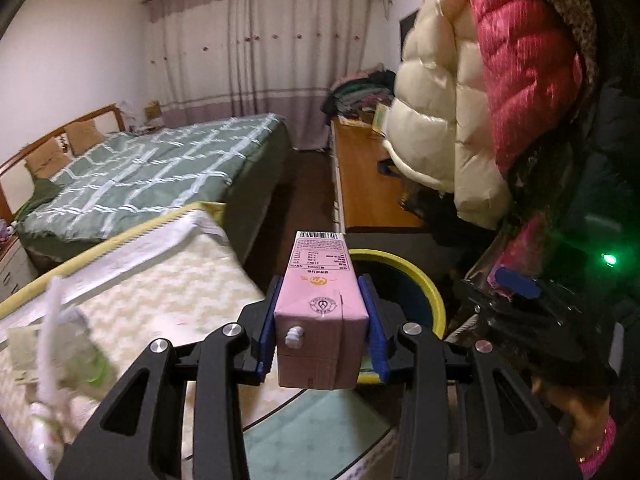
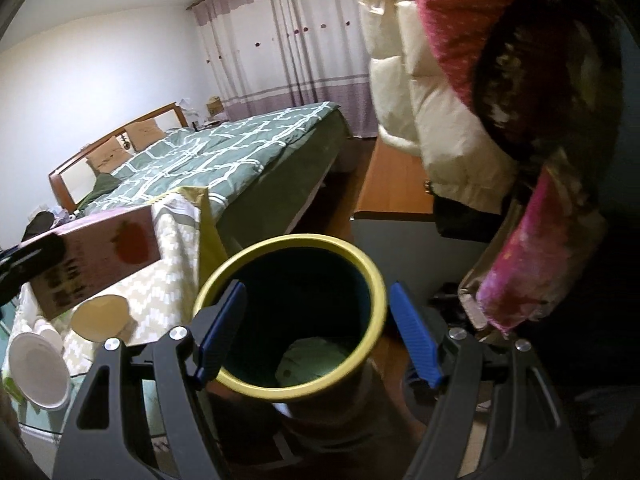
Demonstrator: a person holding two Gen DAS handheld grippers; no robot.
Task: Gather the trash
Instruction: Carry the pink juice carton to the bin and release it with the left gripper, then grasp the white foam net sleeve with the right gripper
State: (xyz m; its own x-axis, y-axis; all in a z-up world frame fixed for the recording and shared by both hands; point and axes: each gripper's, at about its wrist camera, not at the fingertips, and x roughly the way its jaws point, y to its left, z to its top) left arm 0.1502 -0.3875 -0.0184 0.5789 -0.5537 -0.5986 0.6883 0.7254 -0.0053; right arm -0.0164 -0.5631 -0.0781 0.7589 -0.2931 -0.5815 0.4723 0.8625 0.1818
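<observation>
My left gripper (image 1: 322,320) is shut on a pink drink carton (image 1: 320,300) with a white straw stub, held in the air just left of a yellow-rimmed trash bin (image 1: 424,292). In the right wrist view the same carton (image 2: 96,256) shows at the left, with a strawberry print, above the table. My right gripper (image 2: 316,332) is open and empty, its blue pads either side of the bin's mouth (image 2: 360,264), above it. A crumpled greenish wrapper (image 2: 312,360) lies in the bin's bottom.
A table with a patterned cloth (image 1: 160,292) holds a plastic bottle and white scraps (image 1: 72,344). Paper cups (image 2: 102,316) and a white cup (image 2: 38,372) lie on it. Hanging coats (image 1: 480,100) crowd the right. A green bed (image 1: 140,176) and a wooden bench (image 1: 368,184) stand beyond.
</observation>
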